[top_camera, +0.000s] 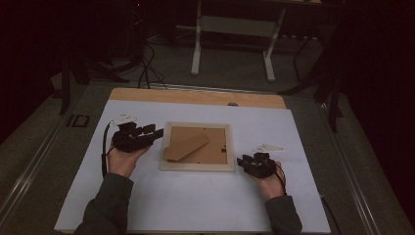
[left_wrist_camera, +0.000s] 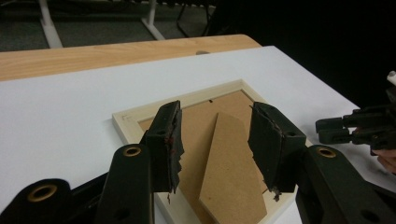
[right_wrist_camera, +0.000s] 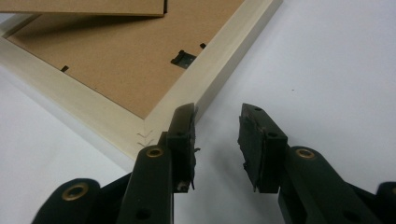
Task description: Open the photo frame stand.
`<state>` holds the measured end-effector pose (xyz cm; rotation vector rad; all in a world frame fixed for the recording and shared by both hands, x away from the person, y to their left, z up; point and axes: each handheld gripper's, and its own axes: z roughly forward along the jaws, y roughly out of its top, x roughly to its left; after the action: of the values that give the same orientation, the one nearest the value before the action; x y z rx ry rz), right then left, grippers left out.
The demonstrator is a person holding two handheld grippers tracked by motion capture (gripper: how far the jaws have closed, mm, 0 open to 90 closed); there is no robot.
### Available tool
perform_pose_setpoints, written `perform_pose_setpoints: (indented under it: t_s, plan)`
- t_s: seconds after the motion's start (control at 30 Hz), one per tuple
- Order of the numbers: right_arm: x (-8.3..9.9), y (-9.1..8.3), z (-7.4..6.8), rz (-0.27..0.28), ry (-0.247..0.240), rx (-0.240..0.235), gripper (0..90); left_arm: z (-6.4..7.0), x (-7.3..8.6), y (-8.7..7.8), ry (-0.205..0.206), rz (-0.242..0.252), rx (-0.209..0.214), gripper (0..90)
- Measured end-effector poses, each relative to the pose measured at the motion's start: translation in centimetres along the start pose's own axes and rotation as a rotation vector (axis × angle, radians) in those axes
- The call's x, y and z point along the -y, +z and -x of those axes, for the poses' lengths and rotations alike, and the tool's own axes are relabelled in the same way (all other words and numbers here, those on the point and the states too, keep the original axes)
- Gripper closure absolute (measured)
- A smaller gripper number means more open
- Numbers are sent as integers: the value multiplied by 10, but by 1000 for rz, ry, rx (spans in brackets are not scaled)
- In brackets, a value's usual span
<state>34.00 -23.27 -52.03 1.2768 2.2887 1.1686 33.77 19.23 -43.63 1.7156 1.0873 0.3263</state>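
The left gripper [top_camera: 147,133] has its fingers [left_wrist_camera: 168,140] spread apart with nothing between them, hovering just above the left edge of the picture frame [top_camera: 197,146]. The right gripper [top_camera: 249,163] also has its fingers [right_wrist_camera: 184,140] parted and empty, one finger just beside the frame's near right corner, over the bare sheet.

The picture frame lies face down in the middle of the white sheet [top_camera: 195,200], its pale wooden border around a brown backing board [left_wrist_camera: 201,121]. A brown stand flap [top_camera: 186,145] lies slantwise across the backing. The sheet covers most of the wooden worktop [top_camera: 195,97], between the two hands.
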Motion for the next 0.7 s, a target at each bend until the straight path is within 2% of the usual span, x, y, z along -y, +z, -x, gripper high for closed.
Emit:
perform_pose_setpoints:
  t_s: [0.13, 0.43, 0.7]
  plan:
    - [1, 1, 3, -7, 9, -4, 651, 2, 0, 7, 9, -18, 15, 560]
    - [1, 2, 3, -8, 7, -9, 649, 9, -1, 18, 15, -19, 14, 551]
    - [0, 2, 2, -7, 5, -12, 649, 12, -2, 25, 27, -43, 20, 549]
